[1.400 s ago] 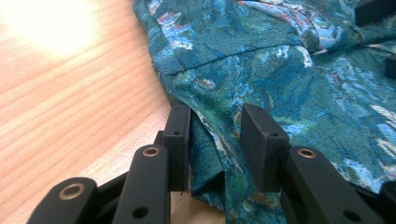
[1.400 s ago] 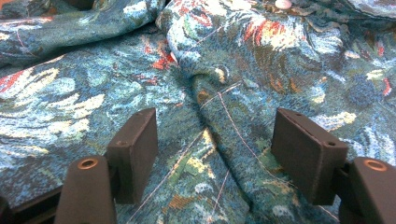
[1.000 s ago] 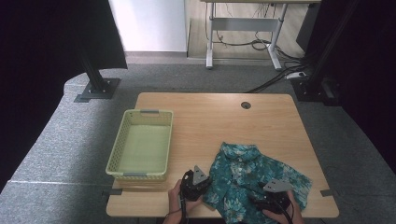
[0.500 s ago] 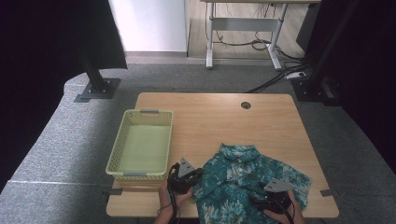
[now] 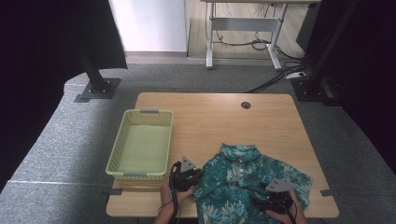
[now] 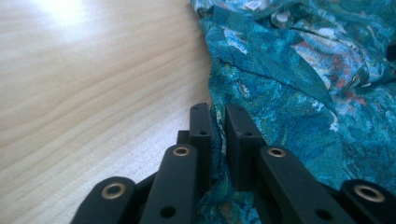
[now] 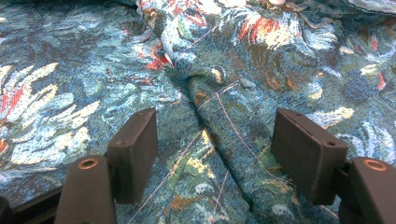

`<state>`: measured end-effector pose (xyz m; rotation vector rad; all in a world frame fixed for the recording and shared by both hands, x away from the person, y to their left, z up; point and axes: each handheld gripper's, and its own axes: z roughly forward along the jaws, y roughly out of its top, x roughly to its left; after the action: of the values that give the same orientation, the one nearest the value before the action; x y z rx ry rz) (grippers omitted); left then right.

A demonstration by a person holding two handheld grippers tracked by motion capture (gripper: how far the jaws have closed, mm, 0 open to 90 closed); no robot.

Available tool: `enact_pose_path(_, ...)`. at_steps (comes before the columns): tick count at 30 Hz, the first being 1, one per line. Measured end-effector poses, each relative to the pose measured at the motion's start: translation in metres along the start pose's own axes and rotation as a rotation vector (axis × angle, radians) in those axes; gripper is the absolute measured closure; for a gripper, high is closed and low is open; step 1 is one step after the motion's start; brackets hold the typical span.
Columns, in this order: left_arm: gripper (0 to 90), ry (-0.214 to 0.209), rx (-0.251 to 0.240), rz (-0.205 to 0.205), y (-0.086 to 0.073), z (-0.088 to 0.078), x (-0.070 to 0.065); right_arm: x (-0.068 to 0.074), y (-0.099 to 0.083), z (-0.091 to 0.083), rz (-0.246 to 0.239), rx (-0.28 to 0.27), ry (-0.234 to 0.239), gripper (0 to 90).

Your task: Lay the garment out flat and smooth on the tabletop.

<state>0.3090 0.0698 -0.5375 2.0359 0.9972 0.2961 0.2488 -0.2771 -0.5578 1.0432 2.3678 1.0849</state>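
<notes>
I've got the teal floral shirt spread on the near half of the wooden table, collar pointing away from me, sleeves fanned out to the sides. The fabric is a woven print, blues and greens with bits of orange and cream, and it's rumpled into soft ridges rather than lying flat.

My left gripper sits at the shirt's left edge, right where cloth meets the pale wood grain. Its black jaws have just been easing apart a little, but they're close together with a thin fold of the shirt's edge pinched in the narrow gap, so I'd call that grasping the shirt.

My right gripper is down near the bottom right of the shirt. Its blocky black jaws stand wide apart over a raised crease with a stitched seam running along it, nothing pressed between the pads, so it's released.

Off to the left stands a pale yellow-green plastic basket, rectangular with lattice walls, just beside my left hand.
</notes>
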Motion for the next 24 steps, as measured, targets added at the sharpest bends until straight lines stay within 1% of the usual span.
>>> enact_pose_path(2, 78.4, -0.013, 0.014, -0.006, -0.001, 0.001, 0.0, 0.0, 0.0, 0.0, -0.001, 0.001, 0.0, 30.8)
enact_pose_path(3, 72.9, -0.033, 0.033, -0.01, -0.003, 0.001, -0.001, -0.001, 0.0, -0.001, -0.003, 0.004, -0.001, 30.8)
enact_pose_path(4, 71.8, -0.048, 0.038, -0.018, -0.004, 0.0, -0.001, -0.001, -0.001, -0.002, 0.0, 0.006, -0.002, 30.8)
enact_pose_path(5, 69.2, -0.077, 0.046, -0.026, -0.006, -0.001, -0.002, -0.002, -0.002, -0.003, 0.001, 0.009, -0.004, 30.8)
enact_pose_path(6, 66.0, -0.088, 0.047, -0.023, -0.008, -0.002, -0.003, -0.002, -0.003, -0.005, 0.006, 0.011, -0.008, 30.8)
enact_pose_path(8, 60.8, -0.084, 0.045, -0.013, -0.01, -0.003, -0.006, -0.004, -0.006, -0.01, 0.008, 0.016, -0.01, 30.7)
enact_pose_path(9, 58.4, -0.09, 0.038, -0.013, -0.009, -0.004, -0.007, -0.005, -0.007, -0.011, 0.007, 0.016, -0.01, 30.8)
enact_pose_path(11, 54.2, -0.087, 0.023, -0.007, -0.007, -0.005, -0.009, -0.007, -0.009, -0.013, 0.006, 0.019, -0.009, 30.8)
enact_pose_path(13, 51.6, -0.084, 0.004, 0.001, -0.005, -0.006, -0.013, -0.008, -0.009, -0.013, 0.003, 0.019, -0.007, 30.8)
enact_pose_path(15, 49.9, -0.071, -0.015, 0.016, -0.001, -0.006, -0.017, -0.008, -0.009, -0.013, 0.002, 0.02, -0.008, 30.7)
enact_pose_path(17, 47.6, -0.058, -0.019, 0.024, 0.003, -0.003, -0.019, -0.008, -0.009, -0.013, 0.004, 0.019, -0.007, 30.7)
enact_pose_path(21, 46.8, -0.046, -0.018, 0.034, 0.011, 0.009, -0.021, -0.007, -0.009, -0.013, 0.006, 0.017, -0.011, 30.6)
enact_pose_path(24, 47.0, -0.063, 0.009, 0.027, 0.019, 0.023, -0.019, -0.007, -0.009, -0.012, 0.007, 0.016, -0.013, 30.5)
